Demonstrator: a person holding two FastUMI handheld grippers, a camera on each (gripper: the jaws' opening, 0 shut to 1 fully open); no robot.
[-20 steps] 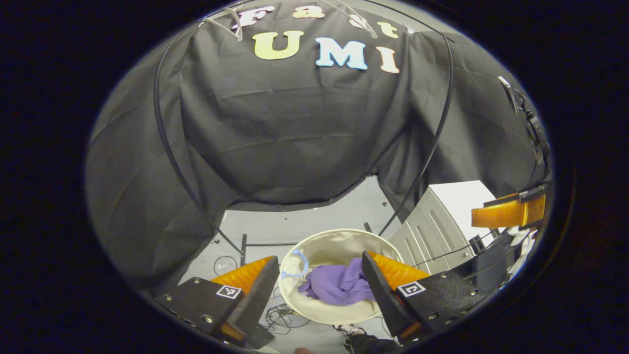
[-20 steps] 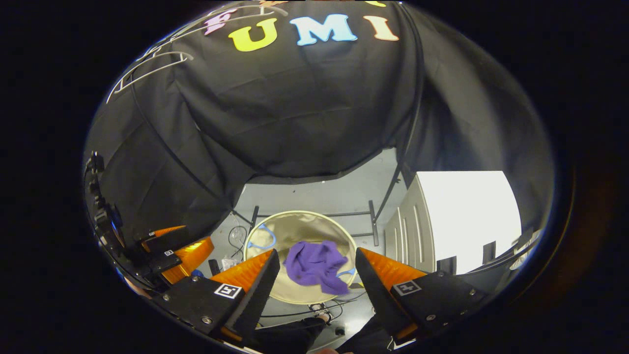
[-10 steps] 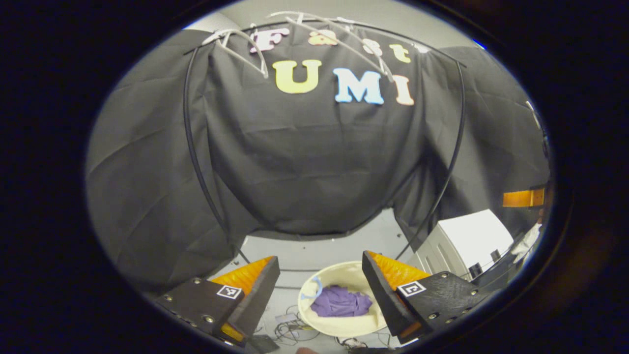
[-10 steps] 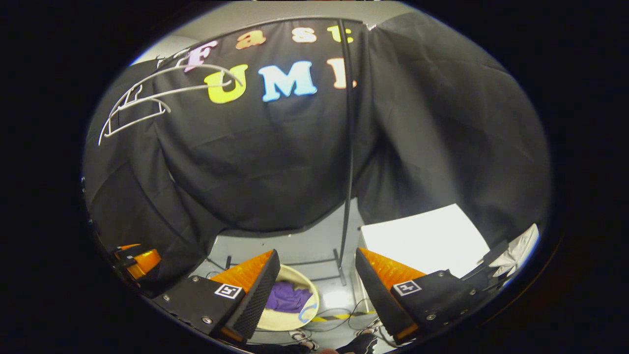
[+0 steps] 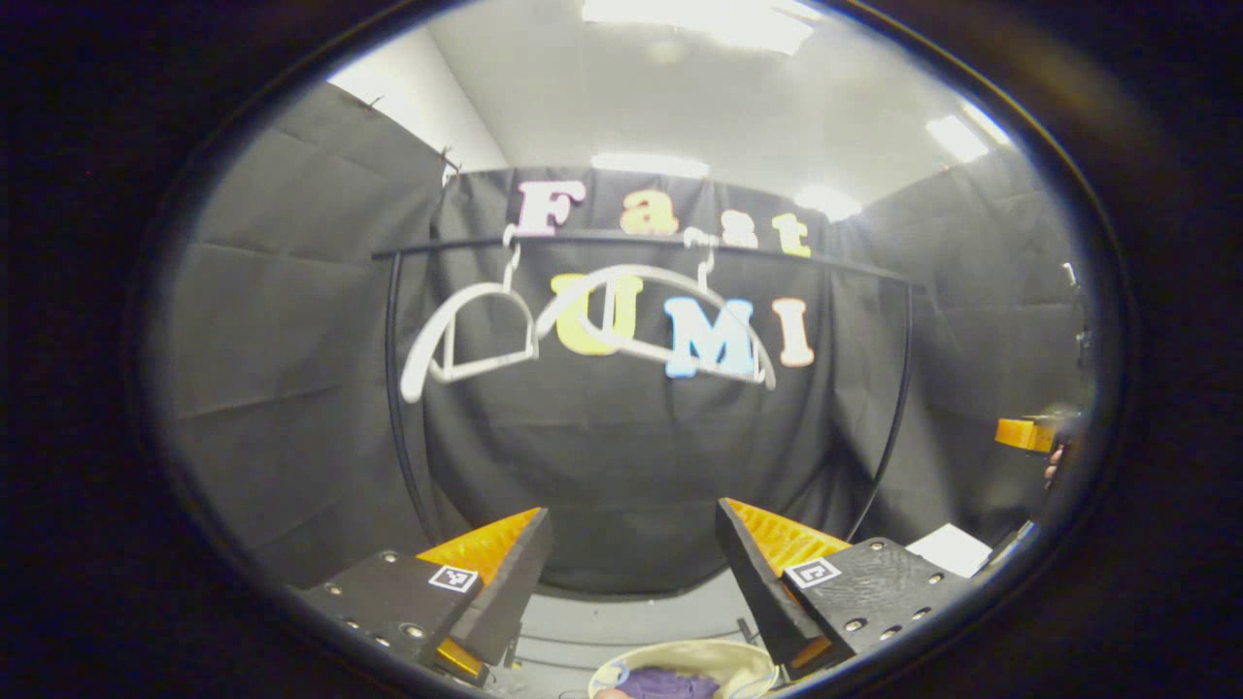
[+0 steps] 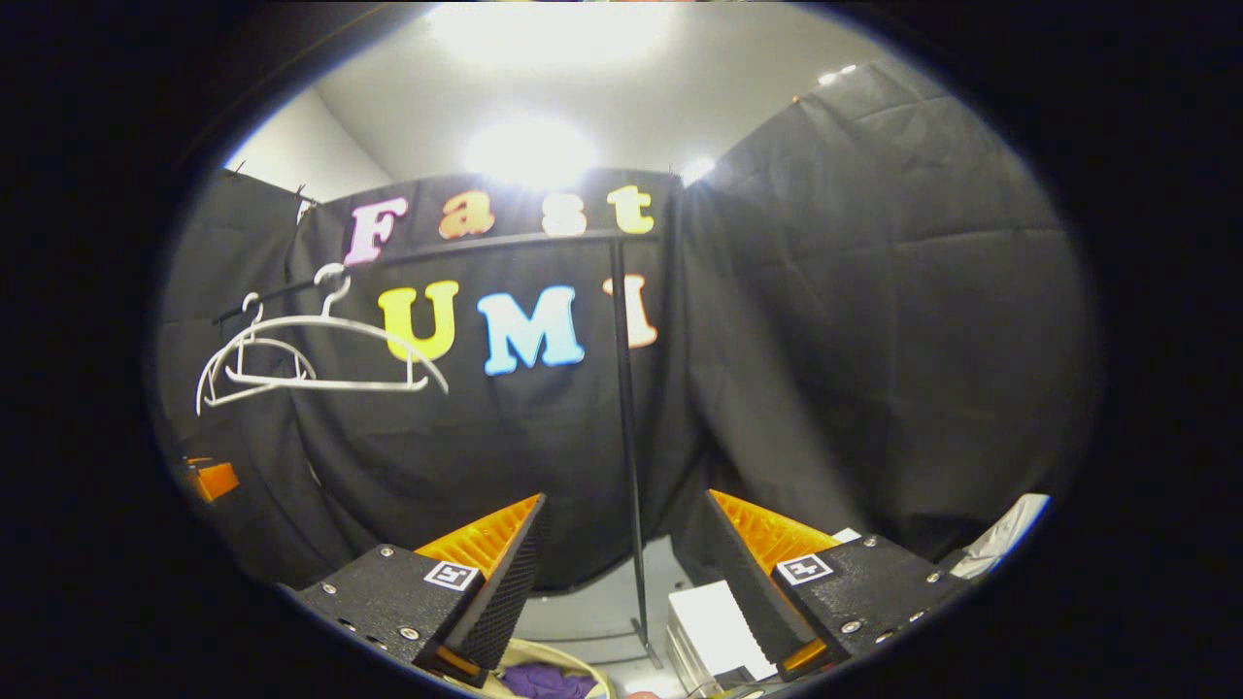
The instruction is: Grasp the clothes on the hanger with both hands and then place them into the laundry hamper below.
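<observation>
Laundry hamper [image 5: 748, 665]: holds purple garment [image 5: 665, 684], task apparently complete. Above it: bare hangers [image 5: 466, 330] on rail [image 5: 631, 240]; left gripper [image 5: 631, 573] and right gripper [image 6: 621, 573], fingers spread, empty.

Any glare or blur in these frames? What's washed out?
Right gripper view: a ceiling light blooms hard and bleeds over the rail; the white hangers are sharp. Left gripper view: ceiling panels blown out, and the hangers look soft and smeared. Both views bow the rail from fisheye distortion, and the hamper is cropped at the bottom edge.
</observation>
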